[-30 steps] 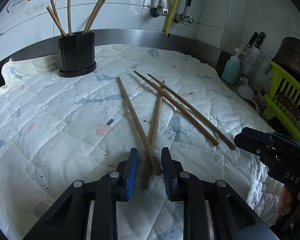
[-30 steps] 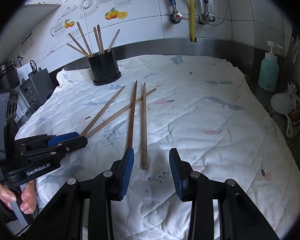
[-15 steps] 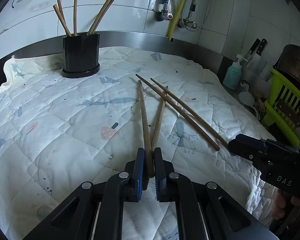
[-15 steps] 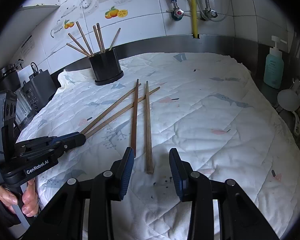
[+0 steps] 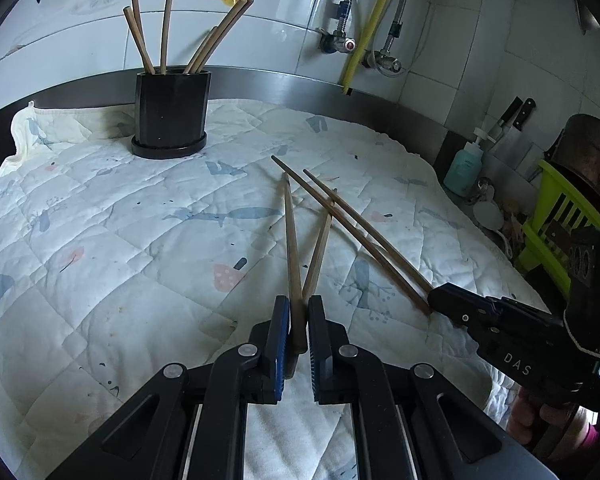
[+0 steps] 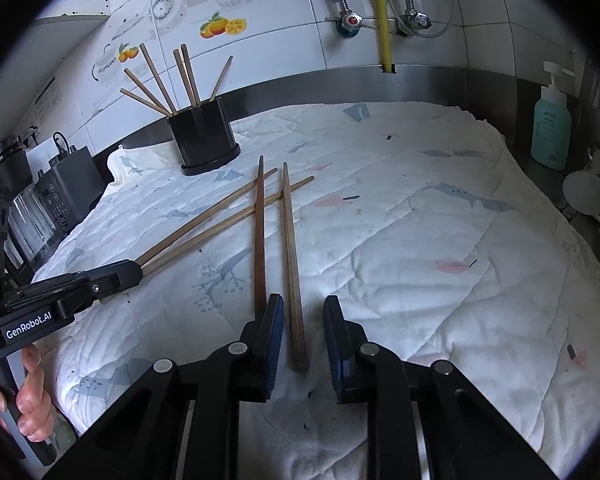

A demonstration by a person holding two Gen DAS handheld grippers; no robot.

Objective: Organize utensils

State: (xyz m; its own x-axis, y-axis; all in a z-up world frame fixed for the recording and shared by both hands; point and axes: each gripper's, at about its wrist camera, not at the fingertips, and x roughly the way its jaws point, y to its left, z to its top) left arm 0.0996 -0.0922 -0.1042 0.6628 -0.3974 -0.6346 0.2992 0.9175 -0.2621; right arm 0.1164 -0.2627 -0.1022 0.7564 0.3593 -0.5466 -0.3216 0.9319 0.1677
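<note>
A quilted cloth [image 5: 100,264] covers the surface. A holder [image 5: 171,114] with upright chopsticks [image 5: 166,20] stands at the back left, by the wall. Four loose chopsticks [image 6: 260,220] lie crossed mid-cloth, in front of the holder. A soap bottle [image 6: 551,128] stands off the cloth's right edge. Left of the cloth sits what may be a kettle [image 6: 32,216].

You get soft, even daylight with faint shadows on the white quilted cloth [image 5: 100,240], mild glare on the glossy white wall tiles [image 6: 284,8], sharp focus mid-frame, and heavy fisheye bending with black vignetted corners in both wrist views.
</note>
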